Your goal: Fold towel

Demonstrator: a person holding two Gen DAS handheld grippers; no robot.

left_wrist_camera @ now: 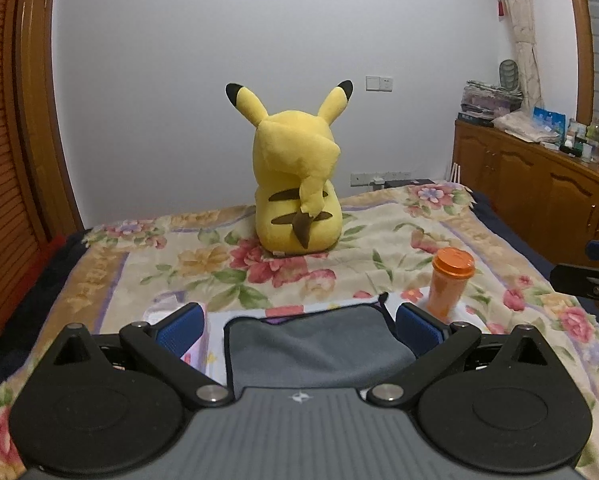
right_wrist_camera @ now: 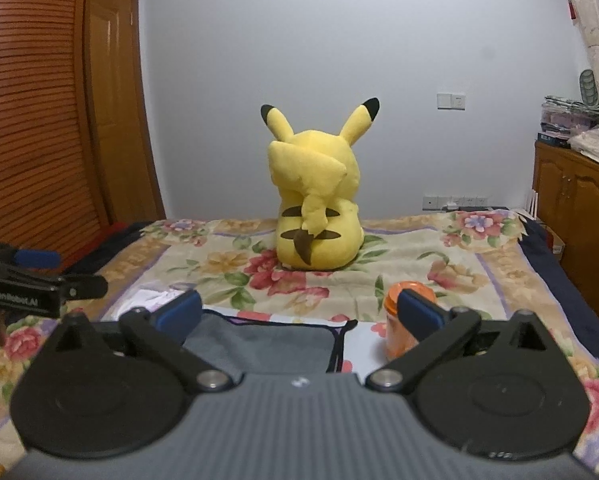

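Bedroom scene, seen from both wrist cameras along the fingers. Left gripper (left_wrist_camera: pixel 299 330) spread wide, blue pads (left_wrist_camera: pixel 181 330) well apart, nothing between them but air — hovering above the grey towel (left_wrist_camera: pixel 319 344). Right gripper (right_wrist_camera: pixel 299 314) likewise spread wide, one blue pad (right_wrist_camera: pixel 181 312) over the towel's left part, the other in front of the orange cup (right_wrist_camera: pixel 399 332), gripping nothing.

Grey towel (right_wrist_camera: pixel 267 344) lying on the floral bedspread (left_wrist_camera: pixel 159 264), at the near end of the bed, directly below and ahead of both grippers. Dark piping along its edge; far edge slightly rumpled, a small dark loop or corner sticking up at the far right corner in the left wrist view. Under and beside it, some lighter fabric or paper with purple and pink print — too hidden to name. Whether folded already or flat: cannot tell, near part covered by the gripper bodies.

Orange cup (left_wrist_camera: pixel 449 280) with an orange lid standing upright on the bedspread, just right of the towel's far right corner.

Yellow Pikachu plush (left_wrist_camera: pixel 297 184) seated mid-bed, back to the cameras, black-tipped ears up, tail against its back, well beyond the towel.

Beyond: pale wall with a switch plate (left_wrist_camera: pixel 379 83), wooden louvred wardrobe (right_wrist_camera: pixel 27 120) at left, wooden cabinet (left_wrist_camera: pixel 539 184) at right carrying stacked papers and bottles. Part of the other gripper visible at the edge of each view.
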